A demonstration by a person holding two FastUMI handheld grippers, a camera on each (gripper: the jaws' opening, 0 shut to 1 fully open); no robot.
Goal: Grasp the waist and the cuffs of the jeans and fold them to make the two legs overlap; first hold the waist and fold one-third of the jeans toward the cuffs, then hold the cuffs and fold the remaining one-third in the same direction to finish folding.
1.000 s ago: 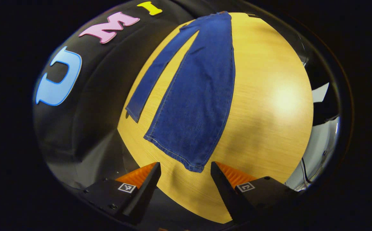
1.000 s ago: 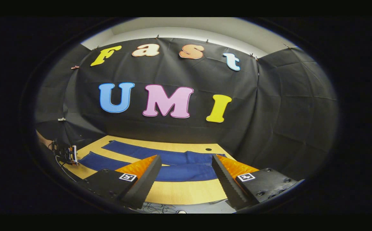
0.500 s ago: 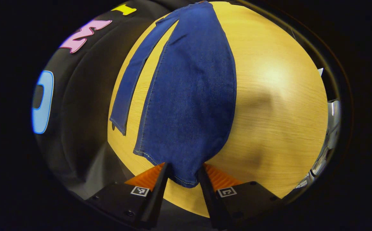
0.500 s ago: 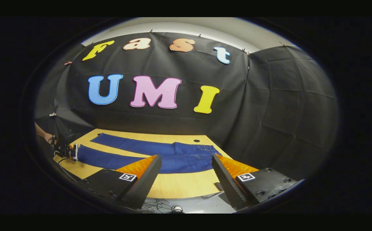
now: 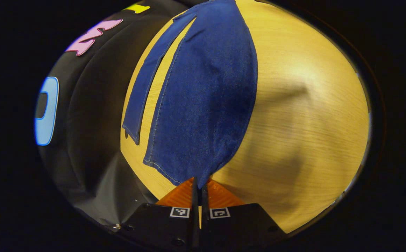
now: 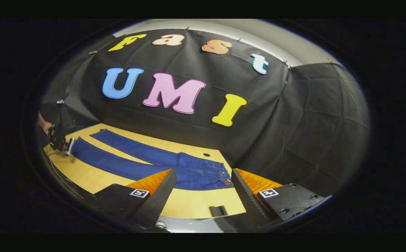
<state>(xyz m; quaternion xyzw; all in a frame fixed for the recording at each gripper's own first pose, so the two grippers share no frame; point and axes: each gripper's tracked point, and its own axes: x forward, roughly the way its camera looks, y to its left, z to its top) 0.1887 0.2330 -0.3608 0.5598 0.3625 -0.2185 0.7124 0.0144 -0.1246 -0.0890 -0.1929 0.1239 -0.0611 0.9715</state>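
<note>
Now the left gripper [image 5: 200, 189] is seen closed on the corner of the near cuff [image 5: 189, 175]: half a second ago its jaws still stood apart on either side of that hem, and a second ago the cuff lay ahead of the open jaws, untouched. In the left gripper view the jeans [image 5: 206, 94] stretch away from the jaws across the wooden table [image 5: 304, 115], the near leg running straight ahead and the far leg [image 5: 147, 87] lying ahead and to the left, the two legs spread apart and not yet overlapped. Bare tabletop is seen to the right of the jaws.

In the right gripper view the left gripper [image 6: 61, 141] is seen far off to the left, at the cuff end, with a hand behind it. The right gripper [image 6: 203, 187] is held with its jaws wide open and nothing between them; the waist [image 6: 211, 171] lies just ahead of the gap, not touched. Compared with a second ago, the waist has been brought more fully before these jaws.

It is judged that one end has been secured, and that the waist must next be taken before the legs can be laid over each other.
</note>
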